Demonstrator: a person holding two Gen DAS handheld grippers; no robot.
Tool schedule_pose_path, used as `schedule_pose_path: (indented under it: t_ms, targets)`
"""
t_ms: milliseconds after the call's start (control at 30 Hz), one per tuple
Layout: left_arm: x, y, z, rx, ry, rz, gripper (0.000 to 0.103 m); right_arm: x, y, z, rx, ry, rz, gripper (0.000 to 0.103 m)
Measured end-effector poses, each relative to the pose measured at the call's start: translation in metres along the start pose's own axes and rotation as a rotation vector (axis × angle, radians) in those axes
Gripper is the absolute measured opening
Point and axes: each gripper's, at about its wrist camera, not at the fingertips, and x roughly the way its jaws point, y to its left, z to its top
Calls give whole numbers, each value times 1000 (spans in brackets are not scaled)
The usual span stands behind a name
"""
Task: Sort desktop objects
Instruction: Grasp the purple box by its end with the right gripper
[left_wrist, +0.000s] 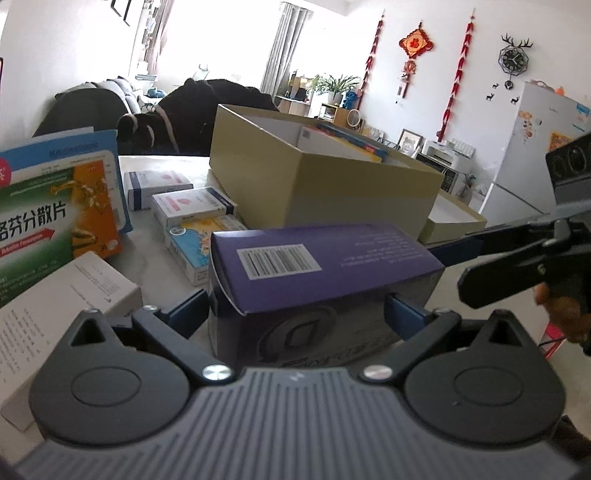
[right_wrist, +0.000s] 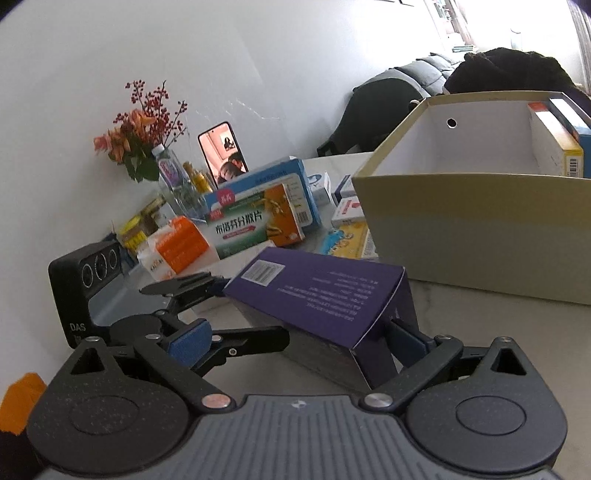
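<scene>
A purple box (left_wrist: 321, 258) with a barcode sits between the fingers of my left gripper (left_wrist: 295, 314), which is shut on it just above the tabletop. It also shows in the right wrist view (right_wrist: 317, 295). My right gripper (right_wrist: 295, 339) is open; its right finger (right_wrist: 406, 336) lies against the near end of the purple box and its left finger (right_wrist: 188, 341) stands clear of it. A tan cardboard box (left_wrist: 317, 184) holding several packs stands behind; it also shows in the right wrist view (right_wrist: 476, 229).
Medicine packs lie on the marble table: a green and orange one (left_wrist: 55, 218), a white box (left_wrist: 55, 314), small packs (left_wrist: 192, 206). In the right wrist view a flower vase (right_wrist: 173, 177), a phone (right_wrist: 223, 151) and jars (right_wrist: 136, 229) stand against the wall. The tan lid (left_wrist: 454, 218) lies right.
</scene>
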Motion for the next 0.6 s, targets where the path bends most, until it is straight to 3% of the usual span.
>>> schedule_pose_path:
  t_ms: [167, 300, 600]
  targets:
    - [-5, 0, -2, -7, 10, 37, 103, -2, 0, 8, -76, 15, -39, 99]
    - [-17, -2, -2, -1, 3, 87, 103, 0, 7, 22, -208, 47, -83, 99]
    - [-39, 8, 0, -84, -33, 164, 103, 38, 44, 43, -648, 294, -114, 98]
